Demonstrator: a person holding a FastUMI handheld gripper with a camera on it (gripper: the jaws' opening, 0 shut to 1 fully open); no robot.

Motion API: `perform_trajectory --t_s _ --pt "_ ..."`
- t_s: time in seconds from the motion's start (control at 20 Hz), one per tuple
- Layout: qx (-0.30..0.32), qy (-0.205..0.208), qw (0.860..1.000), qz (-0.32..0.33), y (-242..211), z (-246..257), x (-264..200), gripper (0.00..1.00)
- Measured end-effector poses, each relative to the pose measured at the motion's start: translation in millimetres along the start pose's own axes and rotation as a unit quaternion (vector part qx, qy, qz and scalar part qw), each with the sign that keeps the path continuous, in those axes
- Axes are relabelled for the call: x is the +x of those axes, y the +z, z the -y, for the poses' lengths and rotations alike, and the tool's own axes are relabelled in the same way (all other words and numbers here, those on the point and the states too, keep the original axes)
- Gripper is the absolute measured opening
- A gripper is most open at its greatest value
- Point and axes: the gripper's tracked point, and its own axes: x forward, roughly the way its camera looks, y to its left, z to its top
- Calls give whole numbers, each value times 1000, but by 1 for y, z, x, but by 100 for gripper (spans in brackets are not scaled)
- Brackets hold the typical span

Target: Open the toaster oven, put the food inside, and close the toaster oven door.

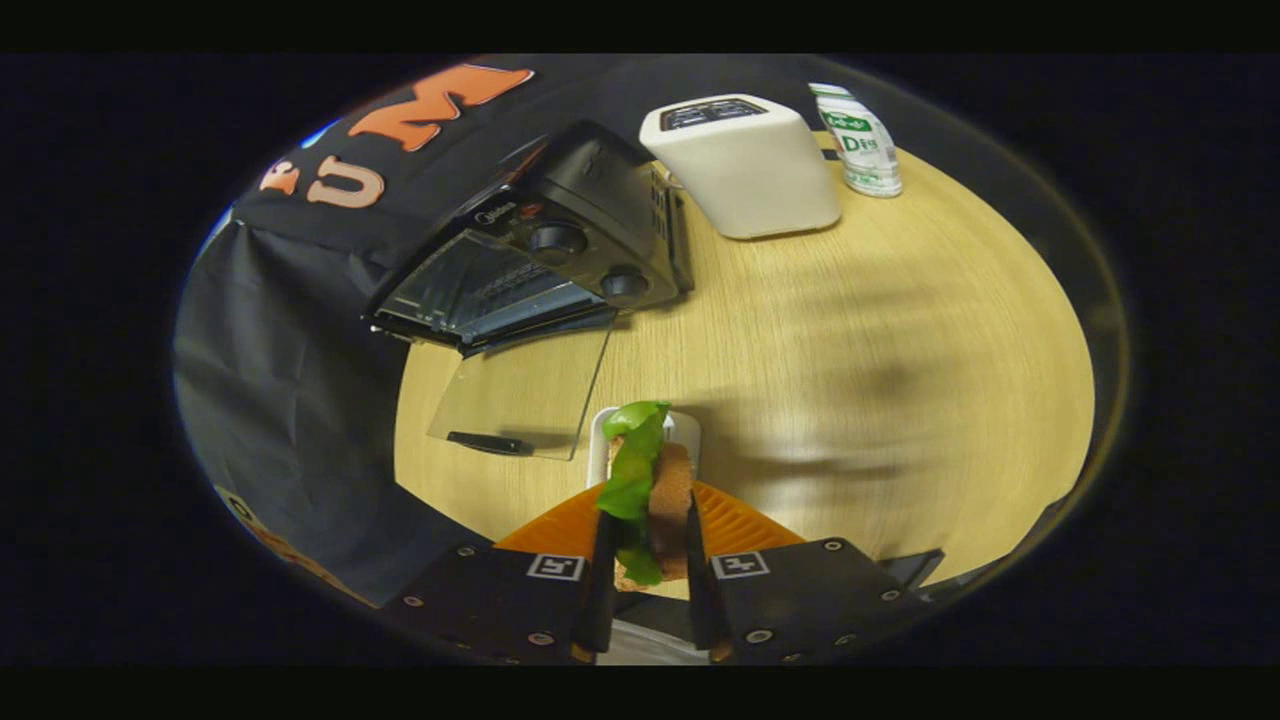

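The gripper (pixel 648 540) squeezes a sandwich (pixel 655 490) on both flat sides, above a white plate (pixel 600 440). It looks soft, light and crumbly, so hold gently. The open oven (pixel 540 260) waits at eleven o'clock.

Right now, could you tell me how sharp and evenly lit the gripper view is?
Gripper view: strong fisheye bending of the table; soft shadows smear across its wood; the toaster oven and its open glass door read fairly sharp; the tongs grip the sandwich, slightly soft.
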Motion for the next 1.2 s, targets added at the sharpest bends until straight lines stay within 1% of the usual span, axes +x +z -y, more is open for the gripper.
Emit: perform_trajectory --t_s 0.15,0.3,0.55,0.7,0.9,1.0,1.2 --pt "-1 8 1000 25 12 -17 -22 30" --pt "7 21 998 65 26 -31 -43 30" --pt "81 46 987 131 42 -54 -49 30" --pt "131 77 975 163 47 -75 -41 30" --pt "192 112 953 208 54 -110 -22 30" --pt "219 132 942 217 57 -128 -5 30" --pt "269 149 922 236 65 -155 29 30"
